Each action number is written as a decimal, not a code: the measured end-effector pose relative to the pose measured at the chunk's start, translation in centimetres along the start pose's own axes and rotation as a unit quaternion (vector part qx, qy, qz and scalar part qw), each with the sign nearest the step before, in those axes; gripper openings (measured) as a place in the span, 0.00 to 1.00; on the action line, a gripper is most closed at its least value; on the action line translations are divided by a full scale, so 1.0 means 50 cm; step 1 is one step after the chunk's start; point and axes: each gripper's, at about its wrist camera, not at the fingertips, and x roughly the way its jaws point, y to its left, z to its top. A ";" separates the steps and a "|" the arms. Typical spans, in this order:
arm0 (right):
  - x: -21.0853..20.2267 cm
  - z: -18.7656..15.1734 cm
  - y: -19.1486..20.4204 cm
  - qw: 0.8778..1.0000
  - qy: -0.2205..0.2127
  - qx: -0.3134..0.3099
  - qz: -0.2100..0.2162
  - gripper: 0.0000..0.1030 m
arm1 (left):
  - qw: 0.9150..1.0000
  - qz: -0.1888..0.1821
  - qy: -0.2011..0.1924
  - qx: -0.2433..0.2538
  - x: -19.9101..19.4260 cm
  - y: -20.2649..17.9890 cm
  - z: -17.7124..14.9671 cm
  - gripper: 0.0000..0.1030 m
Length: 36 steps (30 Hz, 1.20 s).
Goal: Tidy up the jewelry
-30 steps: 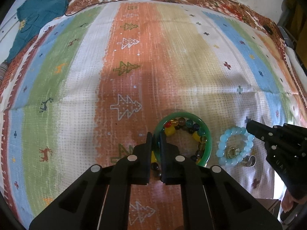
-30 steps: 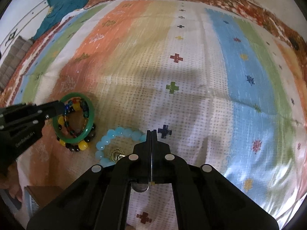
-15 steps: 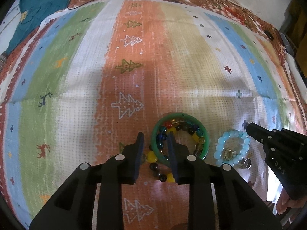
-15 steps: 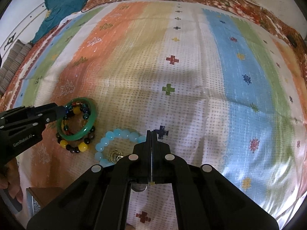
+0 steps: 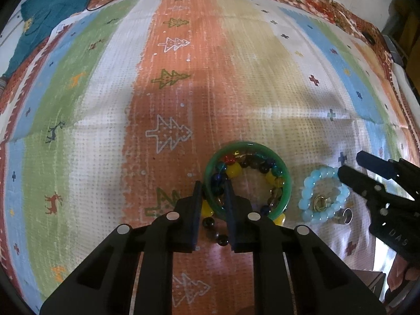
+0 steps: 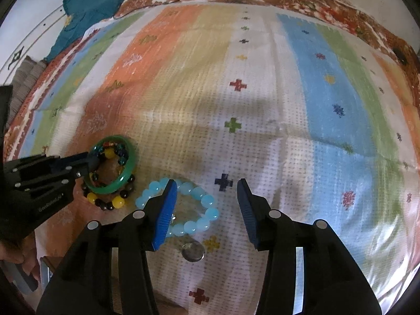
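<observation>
Green and glassy, the bangle point(image 5: 284, 183) lies on the orange stripe of a patterned cloth point(image 5: 183, 92), with a string of multicoloured beads point(image 5: 232, 169) coiled partly inside it and spilling out at its near side. The left claw point(image 5: 212, 197) straddles the bangle's near-left rim: one finger stands outside the ring and the other inside it, with a gap between them, so the claw is parted around the rim rather than clamped on it. In the right wrist view the same claw point(image 6: 90, 162) reaches in from the left, its tips at the bangle's point(image 6: 128, 173) left edge.

Just right of the bangle lies a pale blue bead bracelet point(image 5: 307, 186) with a small gold piece point(image 5: 321, 200) inside its loop. A silver ring point(image 5: 346, 215) sits just beside the bracelet, on its near right. The right claw point(image 6: 206, 202) is wide open over the white stripe, its blue-padded left finger in front of the bracelet's point(image 6: 207, 210) near-left part; whether it touches the beads I cannot tell. The silver ring point(image 6: 193, 252) lies between and below its fingers. A teal garment point(image 6: 89, 5) lies at the far left, off the cloth.
</observation>
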 end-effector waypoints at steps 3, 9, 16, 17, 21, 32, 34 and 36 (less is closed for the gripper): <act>0.013 -0.005 0.004 1.000 0.012 -0.006 -0.004 0.37 | 1.000 0.004 -0.002 0.003 -0.001 0.000 0.001 0.15; 0.026 -0.011 0.001 1.000 0.018 -0.007 -0.016 0.16 | 1.000 0.012 -0.017 -0.001 -0.019 0.001 0.005 0.07; 0.016 -0.012 -0.007 1.000 0.004 0.002 -0.007 0.12 | 1.000 0.015 -0.019 0.005 -0.022 -0.004 0.005 0.06; 0.012 -0.010 -0.005 1.000 -0.001 0.000 -0.006 0.12 | 1.000 0.016 -0.020 0.005 -0.024 -0.004 0.007 0.06; -0.013 0.003 0.008 1.000 -0.023 -0.004 -0.001 0.12 | 0.999 0.016 -0.028 0.004 -0.037 0.000 0.011 0.06; -0.077 0.029 0.030 0.997 -0.070 -0.015 0.001 0.12 | 0.999 0.017 -0.043 0.004 -0.067 0.003 0.015 0.07; -0.085 0.030 0.032 0.997 -0.074 -0.015 0.000 0.12 | 0.999 0.017 -0.048 0.007 -0.078 0.001 0.015 0.07; -0.094 0.029 0.036 0.997 -0.077 -0.017 0.000 0.12 | 0.998 0.017 -0.053 0.010 -0.089 -0.002 0.014 0.07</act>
